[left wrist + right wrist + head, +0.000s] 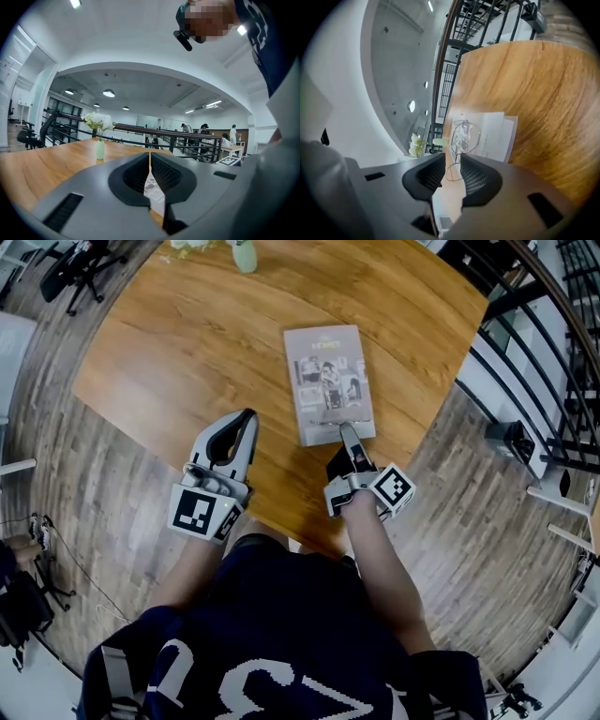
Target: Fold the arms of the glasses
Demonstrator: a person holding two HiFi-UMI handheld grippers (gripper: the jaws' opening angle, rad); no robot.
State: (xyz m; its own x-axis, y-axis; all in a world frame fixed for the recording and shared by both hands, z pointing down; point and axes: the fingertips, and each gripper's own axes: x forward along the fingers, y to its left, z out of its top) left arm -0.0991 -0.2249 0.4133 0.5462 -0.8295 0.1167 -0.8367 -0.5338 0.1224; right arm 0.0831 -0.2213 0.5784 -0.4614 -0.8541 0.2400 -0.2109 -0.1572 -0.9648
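The thin wire-framed glasses [465, 136] hang just over a grey booklet [497, 131] on the wooden table [187, 352]. One lens shows ahead of the jaws and the other rim runs in between them. My right gripper [451, 171] is rolled onto its side, jaws nearly together and shut on the frame. In the head view it [347, 432] points at the near edge of the booklet [323, 371]. The arms of the glasses cannot be made out. My left gripper [246, 418] hovers over the table left of the booklet, shut and holding nothing [150, 161].
A pale green vase with white flowers [100, 150] stands at the table's far edge [244, 254]. The table's near edge is just under my hands. A black railing [525, 343] runs along the right and an office chair [80, 268] stands at the far left.
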